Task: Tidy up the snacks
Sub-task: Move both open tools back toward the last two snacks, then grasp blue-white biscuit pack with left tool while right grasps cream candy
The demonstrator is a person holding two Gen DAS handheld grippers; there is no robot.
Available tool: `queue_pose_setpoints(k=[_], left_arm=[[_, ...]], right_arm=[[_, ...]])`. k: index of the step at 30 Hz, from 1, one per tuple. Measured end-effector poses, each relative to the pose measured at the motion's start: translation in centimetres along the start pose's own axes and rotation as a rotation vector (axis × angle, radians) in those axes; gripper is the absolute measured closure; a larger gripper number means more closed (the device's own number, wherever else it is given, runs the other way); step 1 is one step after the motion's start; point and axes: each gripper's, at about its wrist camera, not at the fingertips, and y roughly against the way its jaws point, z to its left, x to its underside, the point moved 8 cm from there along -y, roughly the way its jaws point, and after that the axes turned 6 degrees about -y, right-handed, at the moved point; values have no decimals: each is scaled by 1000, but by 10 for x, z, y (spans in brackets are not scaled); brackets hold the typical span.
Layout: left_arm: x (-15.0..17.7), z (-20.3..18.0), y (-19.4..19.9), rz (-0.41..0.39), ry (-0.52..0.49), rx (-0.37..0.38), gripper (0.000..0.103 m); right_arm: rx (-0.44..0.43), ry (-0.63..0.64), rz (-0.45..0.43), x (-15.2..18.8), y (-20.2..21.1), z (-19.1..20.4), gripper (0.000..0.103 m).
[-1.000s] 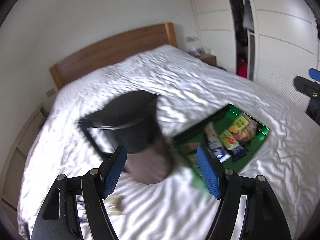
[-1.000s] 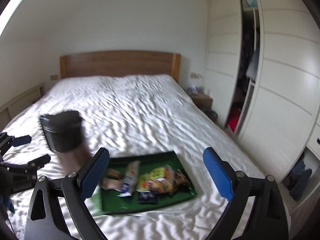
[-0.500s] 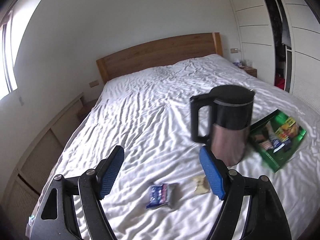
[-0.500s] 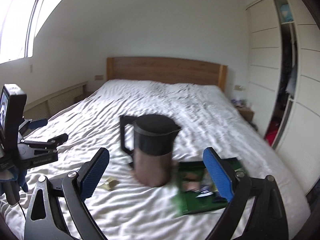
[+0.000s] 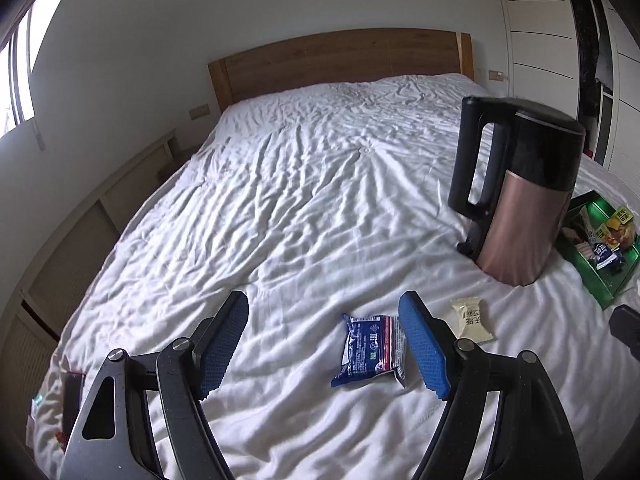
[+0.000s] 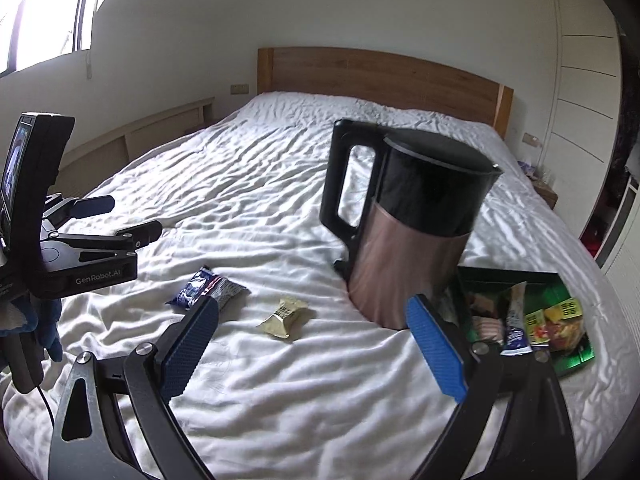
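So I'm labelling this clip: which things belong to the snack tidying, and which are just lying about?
Job:
- blue packet
- cream packet
- green tray with snacks

Lying about:
- kettle
- bed
- headboard

Left hand-held gripper: jaws apart, nothing between blue pads, pointing down-forward, pads clear of any contact. Right hand-held gripper: jaws wide apart, empty, same downward tilt. Left unit also visible in right wrist view at left edge, fingers spread; blue-gloved hand grips its handle.
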Motion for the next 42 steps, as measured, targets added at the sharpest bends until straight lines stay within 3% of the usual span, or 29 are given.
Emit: queue_pose_setpoints(k=[18, 19, 21, 25, 28, 30, 33, 36, 39, 42], left_arm=[[45, -26, -73, 133, -18, 94, 31], [47, -27, -77, 141, -14, 99, 31], [51, -29, -83, 152, -10, 110, 31], [53, -36, -93, 163, -8, 140, 31], [54, -44, -97, 167, -13, 164, 31], [55, -49, -102, 173, -22, 175, 31], [58, -54, -109, 187, -31, 182, 31], [63, -58, -115, 202, -37, 184, 31], [66, -61, -119, 214, -40, 187, 33], [67, -62, -122, 222, -42, 186, 42]], right_arm=[[10, -62, 158, 39, -99, 11, 9], [11, -64, 165, 41, -104, 11, 11], [10, -69, 188, 45, -113, 12, 30], [12, -101, 213, 50, -131, 10, 36], [0, -123, 240, 53, -144, 9, 48], [-8, -129, 255, 56, -152, 8, 68], [-21, -135, 273, 58, -161, 7, 80], [-40, -132, 283, 61, -167, 8, 103], [-71, -132, 288, 63, -170, 11, 103], [-94, -131, 284, 64, -171, 13, 103]])
